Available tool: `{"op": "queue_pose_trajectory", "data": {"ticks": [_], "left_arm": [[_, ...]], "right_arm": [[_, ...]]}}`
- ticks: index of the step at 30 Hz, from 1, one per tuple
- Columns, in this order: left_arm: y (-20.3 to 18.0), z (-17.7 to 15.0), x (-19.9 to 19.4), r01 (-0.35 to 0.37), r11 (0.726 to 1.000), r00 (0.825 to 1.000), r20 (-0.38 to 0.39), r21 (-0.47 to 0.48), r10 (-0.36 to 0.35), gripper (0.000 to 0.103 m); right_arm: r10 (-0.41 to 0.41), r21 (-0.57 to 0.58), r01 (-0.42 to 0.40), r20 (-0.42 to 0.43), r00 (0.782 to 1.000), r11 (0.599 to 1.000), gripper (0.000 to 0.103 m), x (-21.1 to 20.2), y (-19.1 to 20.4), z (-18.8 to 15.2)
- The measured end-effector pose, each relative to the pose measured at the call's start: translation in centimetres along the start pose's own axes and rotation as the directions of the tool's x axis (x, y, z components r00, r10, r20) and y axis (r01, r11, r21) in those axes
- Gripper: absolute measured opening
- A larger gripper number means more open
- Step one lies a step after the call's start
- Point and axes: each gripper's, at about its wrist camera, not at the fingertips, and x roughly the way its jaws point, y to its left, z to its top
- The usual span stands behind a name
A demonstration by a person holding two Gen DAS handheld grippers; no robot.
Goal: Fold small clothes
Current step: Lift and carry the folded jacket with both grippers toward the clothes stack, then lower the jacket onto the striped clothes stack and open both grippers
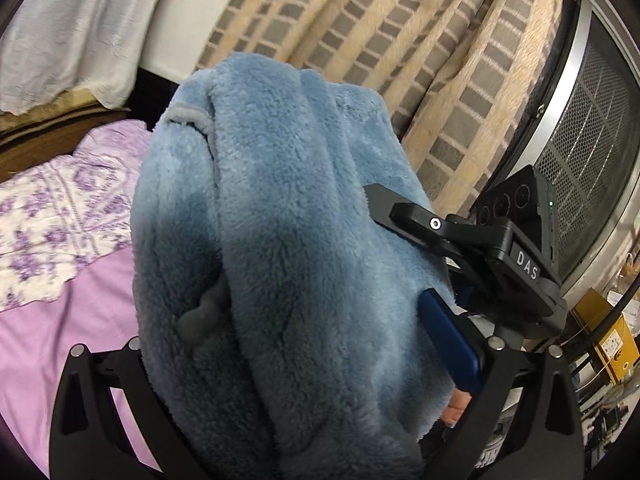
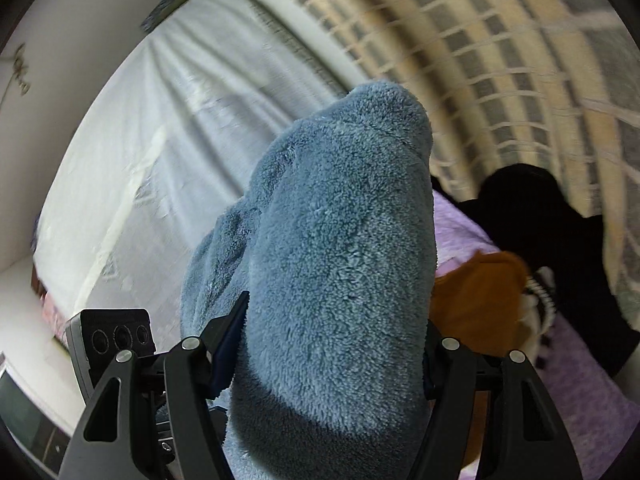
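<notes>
Both my left gripper (image 1: 280, 344) and right gripper (image 2: 328, 336) are clamped on the bunched blue fleece (image 1: 280, 200), which I hold lifted above the purple bedsheet (image 1: 60, 340), near the checked curtain (image 1: 400, 20).

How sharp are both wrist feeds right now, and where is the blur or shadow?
Left wrist: fleece sharp, its lower left side in shadow; curtain slightly soft. Right wrist: fleece sharp, shadowed near the bottom; curtain and white cloth smeared by motion blur. Both views bend at the edges.
</notes>
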Motion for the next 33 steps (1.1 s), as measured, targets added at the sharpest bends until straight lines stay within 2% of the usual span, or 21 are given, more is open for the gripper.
{"op": "queue_pose_trajectory", "data": {"ticks": [4,8,11,13,15,18,20,25,28,30,33], "left_arm": [[1.0,0.2,3.7,-0.004,1.000,0.998,-0.057,-0.010,0.004,0.099],[3.7,-0.5,5.9,-0.053,0.998,0.994,-0.098,-0.042,0.048,0.099],[6.3,-1.1,7.4,-0.079,0.994,0.990,-0.127,-0.082,0.068,0.099],[7.8,-1.3,8.4,-0.062,0.992,0.989,-0.144,-0.112,0.045,0.099],[8.7,-1.7,9.2,-0.057,0.990,0.989,-0.146,-0.130,0.037,0.099],[8.9,-2.3,10.0,-0.079,0.991,0.990,-0.125,-0.112,0.065,0.099],[9.3,-2.6,10.6,-0.059,0.990,0.993,-0.109,-0.126,0.045,0.099],[10.1,-2.7,10.2,-0.027,0.977,0.995,-0.104,-0.211,0.005,0.099],[10.2,-2.9,9.2,0.003,0.963,0.994,-0.106,-0.271,-0.033,0.099],[10.0,-2.9,8.4,0.007,0.959,0.994,-0.103,-0.284,-0.037,0.099],[9.3,-2.9,7.2,-0.005,0.965,0.996,-0.090,-0.263,-0.020,0.099]], "right_arm": [[-0.014,0.071,0.016,-0.030,0.999,0.997,0.069,1.5,-3.6,-0.1],[-0.053,0.117,0.062,-0.078,0.996,0.991,0.069,4.3,-6.8,-1.0],[-0.076,0.115,0.086,-0.090,0.993,0.990,0.070,5.7,-8.6,-1.8],[-0.095,0.085,0.102,-0.077,0.992,0.991,0.070,6.0,-8.8,-2.3],[-0.118,0.063,0.122,-0.062,0.991,0.991,0.070,6.2,-9.0,-2.6],[-0.115,0.071,0.119,-0.053,0.992,0.990,0.071,6.8,-10.3,-2.8],[-0.113,0.079,0.116,-0.045,0.993,0.990,0.071,7.1,-10.9,-2.9],[-0.144,0.041,0.147,-0.070,0.987,0.988,0.073,7.2,-9.6,-2.2],[-0.178,0.005,0.178,-0.078,0.981,0.984,0.079,6.6,-8.4,-1.9],[-0.228,-0.019,0.227,-0.068,0.971,0.974,0.091,6.0,-7.6,-1.8],[-0.261,-0.046,0.259,-0.050,0.964,0.965,0.091,5.1,-6.6,-1.5]]}}
